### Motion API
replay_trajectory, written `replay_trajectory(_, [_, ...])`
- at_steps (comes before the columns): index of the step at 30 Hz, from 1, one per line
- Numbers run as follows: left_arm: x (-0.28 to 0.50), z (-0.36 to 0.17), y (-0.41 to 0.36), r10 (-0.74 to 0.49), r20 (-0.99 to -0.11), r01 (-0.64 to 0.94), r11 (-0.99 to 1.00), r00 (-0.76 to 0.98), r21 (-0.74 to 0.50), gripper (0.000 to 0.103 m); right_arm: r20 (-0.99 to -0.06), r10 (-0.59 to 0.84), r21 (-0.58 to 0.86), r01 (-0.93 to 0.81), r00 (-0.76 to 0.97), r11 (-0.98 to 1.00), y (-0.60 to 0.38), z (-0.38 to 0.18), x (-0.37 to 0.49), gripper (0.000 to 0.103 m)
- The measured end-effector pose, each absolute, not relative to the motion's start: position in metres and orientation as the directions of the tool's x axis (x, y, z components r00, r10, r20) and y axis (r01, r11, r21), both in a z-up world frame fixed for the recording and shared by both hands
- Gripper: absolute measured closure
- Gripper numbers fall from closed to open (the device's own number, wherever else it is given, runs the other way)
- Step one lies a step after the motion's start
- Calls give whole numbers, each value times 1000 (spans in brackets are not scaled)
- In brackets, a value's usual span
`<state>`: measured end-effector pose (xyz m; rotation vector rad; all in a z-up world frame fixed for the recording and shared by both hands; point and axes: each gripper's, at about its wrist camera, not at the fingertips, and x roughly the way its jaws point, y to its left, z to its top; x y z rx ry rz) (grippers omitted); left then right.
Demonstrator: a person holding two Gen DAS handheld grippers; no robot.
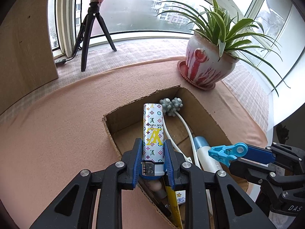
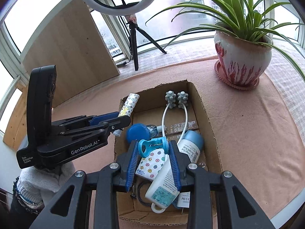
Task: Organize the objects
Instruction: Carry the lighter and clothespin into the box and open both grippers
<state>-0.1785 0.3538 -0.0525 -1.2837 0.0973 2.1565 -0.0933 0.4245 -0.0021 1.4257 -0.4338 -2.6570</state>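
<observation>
Hand-held gripper (image 1: 153, 159), monogram-patterned silver lighter (image 1: 153, 131)

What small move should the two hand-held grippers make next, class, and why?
Probably lower and let go. The left hand-held gripper grips a patterned lighter, and the right hand-held gripper grips a blue clothes peg. Both hang over the open cardboard box, which already holds a massage roller and tubes, so dropping them in seems to fit the tidying.

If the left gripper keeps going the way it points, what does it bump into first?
Probably the cardboard box: the left gripper, shut on the patterned lighter, aims toward the far end near the grey knobbly massager. Depth is unclear.
</observation>
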Motion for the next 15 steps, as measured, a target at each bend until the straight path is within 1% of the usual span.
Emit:
replay_trajectory(2, [-182, -54, 357, 476, -812, -543, -803, -337, -245, 77, -796, -218, 295, -46, -565, -954, 427, -3, -97, 73])
replay_trajectory(3, [-184, -55, 359, 476, -813, -541, -804, -334, -248, 74, -791, -222, 299, -45, -570, -953, 428, -3, -98, 72])
replay_trajectory(4, [-185, -55, 360, 473, -816, -538, -806, -332, -249, 56, -790, -232, 307, -39, -568, -951, 429, -3, -100, 66])
replay_trajectory(5, [-185, -55, 360, 471, -814, -535, -809, -340, -244, 41, -791, -236, 312, -41, -565, -949, 430, -3, -100, 61])
replay_trajectory(6, [-184, -53, 359, 471, -808, -538, -809, -353, -236, 41, -785, -237, 320, -46, -573, -946, 432, -1, -99, 53])
replay_trajectory(7, [-184, -53, 359, 467, -807, -540, -810, -361, -228, 41, -778, -239, 325, -48, -581, -944, 434, 0, -98, 50])
replay_trajectory(15, [-177, -48, 337, 462, -805, -527, -819, -372, -226, 41, -774, -254, 355, -65, -579, -933, 440, 3, -90, 50])
